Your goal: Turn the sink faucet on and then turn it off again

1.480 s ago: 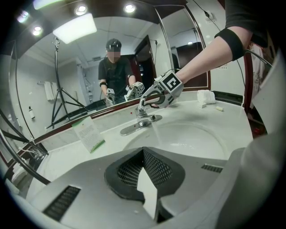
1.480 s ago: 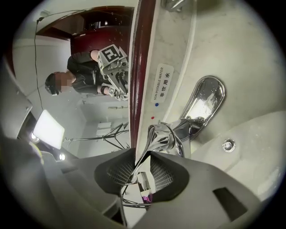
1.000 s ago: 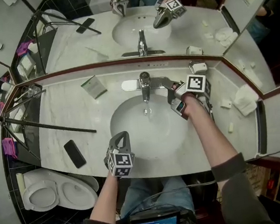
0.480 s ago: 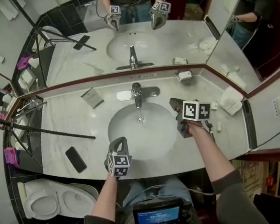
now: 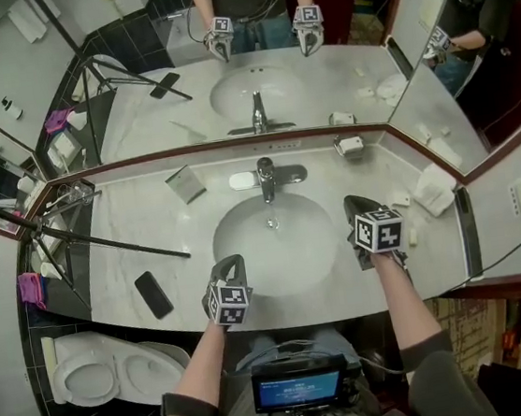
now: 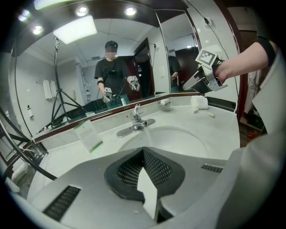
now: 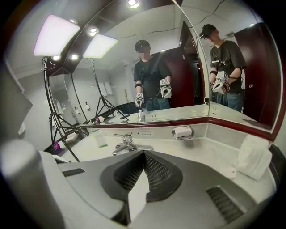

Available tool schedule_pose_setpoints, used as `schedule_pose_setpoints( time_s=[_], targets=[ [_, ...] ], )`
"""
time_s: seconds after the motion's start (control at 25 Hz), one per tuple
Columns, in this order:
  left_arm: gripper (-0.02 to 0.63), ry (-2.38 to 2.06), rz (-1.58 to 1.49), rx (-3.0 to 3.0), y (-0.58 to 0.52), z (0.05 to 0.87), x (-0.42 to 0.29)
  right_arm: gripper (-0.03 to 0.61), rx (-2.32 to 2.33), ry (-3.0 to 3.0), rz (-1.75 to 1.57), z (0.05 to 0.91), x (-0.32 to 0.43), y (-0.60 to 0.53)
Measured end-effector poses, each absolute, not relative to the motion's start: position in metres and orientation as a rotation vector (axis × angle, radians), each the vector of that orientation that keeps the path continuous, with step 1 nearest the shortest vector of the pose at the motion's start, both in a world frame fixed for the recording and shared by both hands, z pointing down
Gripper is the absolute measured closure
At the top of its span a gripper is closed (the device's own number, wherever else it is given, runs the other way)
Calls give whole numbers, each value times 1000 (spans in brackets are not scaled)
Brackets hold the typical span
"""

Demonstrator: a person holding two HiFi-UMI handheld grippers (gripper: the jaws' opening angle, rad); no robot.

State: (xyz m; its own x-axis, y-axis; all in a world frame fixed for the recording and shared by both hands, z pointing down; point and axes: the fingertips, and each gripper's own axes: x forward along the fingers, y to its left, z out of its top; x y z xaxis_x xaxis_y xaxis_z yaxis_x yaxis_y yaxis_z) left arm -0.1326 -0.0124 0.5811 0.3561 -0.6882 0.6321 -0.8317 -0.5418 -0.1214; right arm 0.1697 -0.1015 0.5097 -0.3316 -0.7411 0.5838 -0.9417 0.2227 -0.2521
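Your left gripper (image 5: 229, 265) is closed with nothing in it, over the sink's (image 5: 297, 256) near rim. Right gripper (image 5: 356, 208) is also closed and empty, above the counter (image 5: 430, 233) just right of the basin. Faucet (image 5: 266, 179) is at the basin's far edge, apart from both. Soap dish (image 5: 350, 145) is right of it, by the mirror (image 5: 338, 70)

Shiny chrome metal faucet (image 5: 266, 175), glossy white sink (image 5: 247, 251), smooth marble-look counter (image 5: 141, 236).
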Motion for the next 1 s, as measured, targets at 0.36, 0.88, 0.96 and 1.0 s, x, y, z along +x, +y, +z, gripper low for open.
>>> schedule_pose_setpoints(
  time_s=[0.36, 0.88, 0.96, 1.0],
  targets=[
    [612, -1354, 959, 2413, -15, 577, -137, 578, 1574, -2129, 725, 518, 185, -82],
    [612, -1373, 943, 2403, -13, 576, -130, 578, 1547, -2099, 732, 538, 202, -68],
    [612, -1378, 945, 2396, -13, 577, -130, 578, 1534, -2104, 726, 540, 201, -68],
    [612, -1380, 946, 2393, -13, 578, -129, 578, 1527, -2107, 719, 541, 201, -69]
  ],
)
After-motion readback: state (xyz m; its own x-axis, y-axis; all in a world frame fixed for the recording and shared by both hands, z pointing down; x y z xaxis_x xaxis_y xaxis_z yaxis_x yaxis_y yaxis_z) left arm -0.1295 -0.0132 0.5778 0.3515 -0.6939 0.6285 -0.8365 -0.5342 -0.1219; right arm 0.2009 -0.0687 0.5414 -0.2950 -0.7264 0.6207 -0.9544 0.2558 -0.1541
